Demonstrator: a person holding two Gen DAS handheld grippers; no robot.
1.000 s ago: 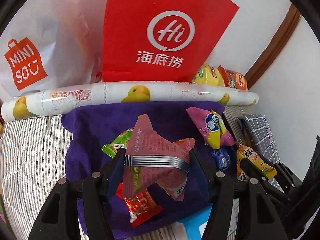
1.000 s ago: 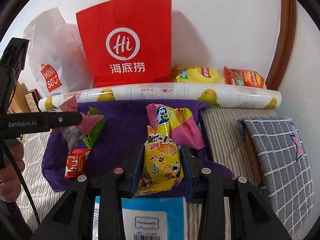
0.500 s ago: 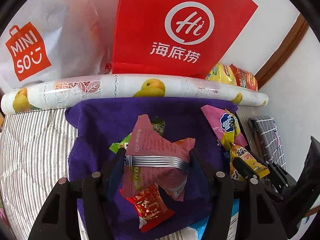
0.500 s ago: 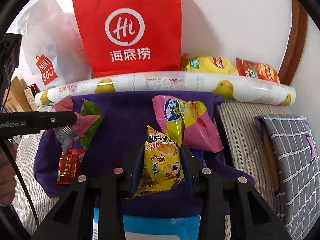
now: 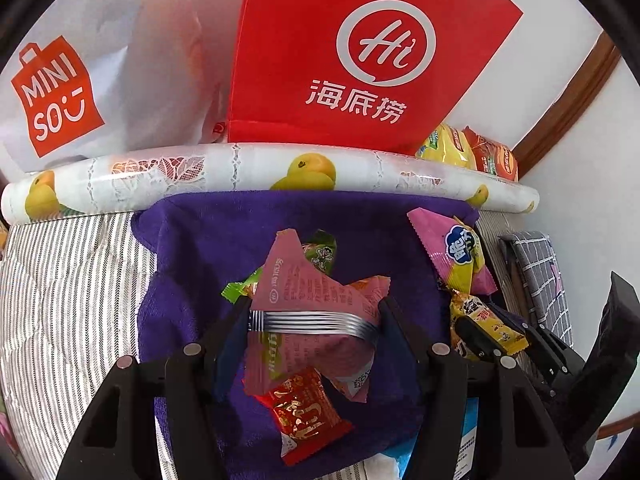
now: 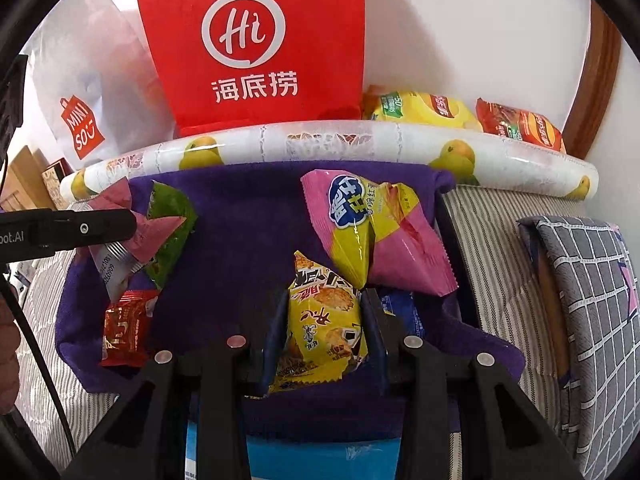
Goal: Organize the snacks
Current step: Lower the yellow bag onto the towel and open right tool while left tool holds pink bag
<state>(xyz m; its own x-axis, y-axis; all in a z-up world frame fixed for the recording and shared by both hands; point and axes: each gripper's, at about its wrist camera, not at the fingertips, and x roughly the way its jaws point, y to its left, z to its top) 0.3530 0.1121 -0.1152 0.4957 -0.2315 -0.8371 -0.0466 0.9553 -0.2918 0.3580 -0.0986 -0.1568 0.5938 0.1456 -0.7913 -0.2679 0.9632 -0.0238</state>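
My left gripper (image 5: 314,312) is shut on a pink snack packet (image 5: 312,296) and holds it above the purple cloth (image 5: 208,240). Under it lie a green packet (image 5: 320,252) and a red packet (image 5: 304,416). My right gripper (image 6: 324,320) is shut on a yellow snack packet (image 6: 320,328), also above the purple cloth (image 6: 248,216). A pink-and-yellow packet (image 6: 372,228) lies just beyond it. The left gripper (image 6: 132,220) with its pink packet (image 6: 156,232) shows at the left of the right wrist view, over the green packet (image 6: 172,216) and red packet (image 6: 124,324).
A red paper bag (image 6: 256,44) and a white Miniso bag (image 6: 84,92) stand against the wall behind a fruit-print roll (image 6: 320,148). Yellow and red chip bags (image 6: 460,116) lie behind the roll at right. A grey checked cushion (image 6: 588,300) is at right. A blue box (image 6: 320,456) lies near.
Both grippers have moved forward toward the bags, each still holding its packet; the red bag looms larger in both views.
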